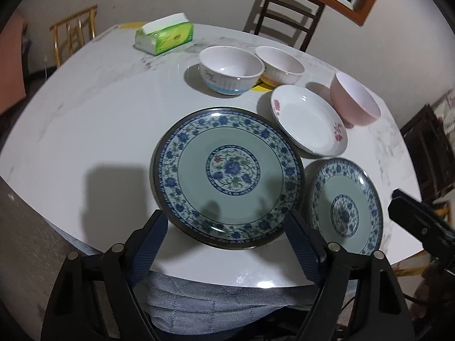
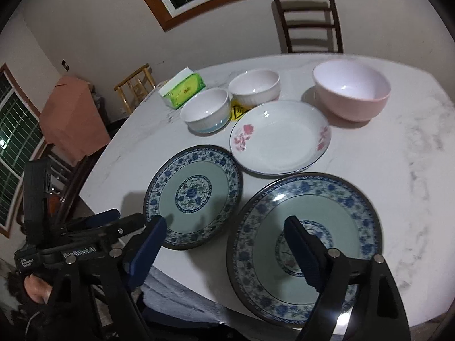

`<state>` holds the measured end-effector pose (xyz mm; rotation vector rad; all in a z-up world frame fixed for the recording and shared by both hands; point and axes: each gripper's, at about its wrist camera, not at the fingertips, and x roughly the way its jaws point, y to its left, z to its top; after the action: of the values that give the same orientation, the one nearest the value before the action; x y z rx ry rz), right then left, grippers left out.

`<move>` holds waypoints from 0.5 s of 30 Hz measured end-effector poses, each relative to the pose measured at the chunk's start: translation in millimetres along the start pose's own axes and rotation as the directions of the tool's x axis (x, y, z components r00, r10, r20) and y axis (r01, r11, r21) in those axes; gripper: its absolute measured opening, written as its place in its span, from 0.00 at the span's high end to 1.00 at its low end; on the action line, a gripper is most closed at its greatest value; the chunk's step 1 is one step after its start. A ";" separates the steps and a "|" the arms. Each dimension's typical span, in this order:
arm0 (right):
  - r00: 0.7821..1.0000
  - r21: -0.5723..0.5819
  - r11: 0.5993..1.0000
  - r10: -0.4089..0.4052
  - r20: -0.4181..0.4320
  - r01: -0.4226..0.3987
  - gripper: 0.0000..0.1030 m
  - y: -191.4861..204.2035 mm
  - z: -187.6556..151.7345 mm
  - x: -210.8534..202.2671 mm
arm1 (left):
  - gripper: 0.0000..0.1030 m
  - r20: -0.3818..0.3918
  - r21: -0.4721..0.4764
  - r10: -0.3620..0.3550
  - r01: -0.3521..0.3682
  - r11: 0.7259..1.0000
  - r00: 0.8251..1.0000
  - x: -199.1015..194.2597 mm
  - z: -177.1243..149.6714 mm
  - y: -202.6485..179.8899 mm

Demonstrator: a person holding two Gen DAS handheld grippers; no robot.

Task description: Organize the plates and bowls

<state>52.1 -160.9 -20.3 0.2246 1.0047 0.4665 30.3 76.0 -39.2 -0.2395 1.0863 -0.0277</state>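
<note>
Left gripper (image 1: 226,221) hung jaws apart before left blue-patterned plate (image 1: 227,176) — nothing held. Right gripper (image 2: 224,227) also spread wide, one finger (image 2: 301,253) over right blue-patterned plate (image 2: 335,227); bowls beyond.

Ahead of my left gripper (image 1: 224,227) a blue-patterned plate (image 1: 227,176) blocks the desk (image 1: 85,119); to its left lies bare surface I could pass over. Under my right gripper (image 2: 224,244) sits a second patterned plate (image 2: 307,244). Beyond both, a white floral dish (image 2: 280,137) and three bowls crowd the middle; bare desk lies right of them.
</note>
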 end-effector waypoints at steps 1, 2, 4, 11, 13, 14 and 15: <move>1.000 0.008 1.000 0.014 -0.014 -0.014 0.20 -1.6 2.1 4.0 | 0.23 -0.002 -0.017 -0.014 0.014 1.000 1.000 0.4 2.2 5.9; 0.999 0.015 0.999 0.035 -0.026 -0.035 0.21 -2.9 4.8 8.3 | 0.23 -0.006 -0.032 -0.024 0.023 0.999 1.000 0.9 4.1 10.7; 0.997 0.030 0.998 0.056 -0.051 -0.054 0.35 -5.7 11.8 17.8 | 0.25 -0.010 -0.066 -0.045 0.044 0.997 0.999 1.7 8.3 23.0; 0.984 0.058 0.992 0.122 -0.127 -0.116 0.51 -8.2 34.5 50.2 | 0.39 -0.020 -0.145 -0.067 0.063 0.987 0.998 8.8 22.9 54.7; 0.980 0.060 0.991 0.129 -0.149 -0.121 0.56 -6.6 39.2 61.7 | 0.42 -0.026 -0.167 -0.087 0.082 0.983 0.996 13.4 26.8 62.8; 0.978 0.061 0.990 0.135 -0.157 -0.127 0.57 -6.1 41.2 66.2 | 0.44 -0.029 -0.172 -0.093 0.086 0.981 0.995 14.7 27.2 66.1; 0.976 0.064 0.990 0.134 -0.171 -0.125 0.59 -6.7 43.4 72.9 | 0.44 -0.034 -0.180 -0.098 0.091 0.980 0.995 16.6 28.4 68.7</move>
<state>123.6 -130.9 -55.4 0.3015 1.1796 0.5865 56.5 145.6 -55.3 -0.4533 1.1203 -0.0209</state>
